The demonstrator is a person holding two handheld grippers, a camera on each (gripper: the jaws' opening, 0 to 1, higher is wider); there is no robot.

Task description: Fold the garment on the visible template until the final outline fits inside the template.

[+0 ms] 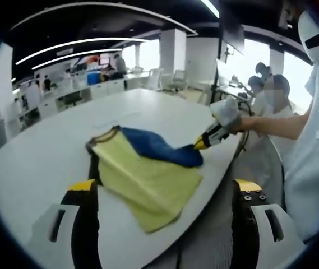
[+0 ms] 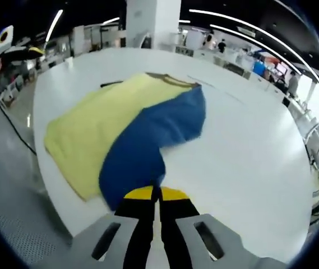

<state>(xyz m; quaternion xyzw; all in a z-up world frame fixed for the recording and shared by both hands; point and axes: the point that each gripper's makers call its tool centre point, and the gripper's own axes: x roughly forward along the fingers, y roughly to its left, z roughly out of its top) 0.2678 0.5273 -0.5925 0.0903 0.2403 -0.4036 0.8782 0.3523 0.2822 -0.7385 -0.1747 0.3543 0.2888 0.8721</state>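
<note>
We see a wide white tabletop (image 1: 52,151) carrying a yellow garment (image 1: 148,185) near its edge, with a blue part (image 1: 159,147) folded over across the yellow. In the right gripper view the blue part (image 2: 148,140) runs from the garment (image 2: 86,129) down to the right gripper (image 2: 159,194), whose yellow-tipped jaws are pressed together on the blue cloth. In the left gripper view the left gripper (image 1: 165,185) stands wide open with nothing between its jaws, the garment lying just ahead.
</note>
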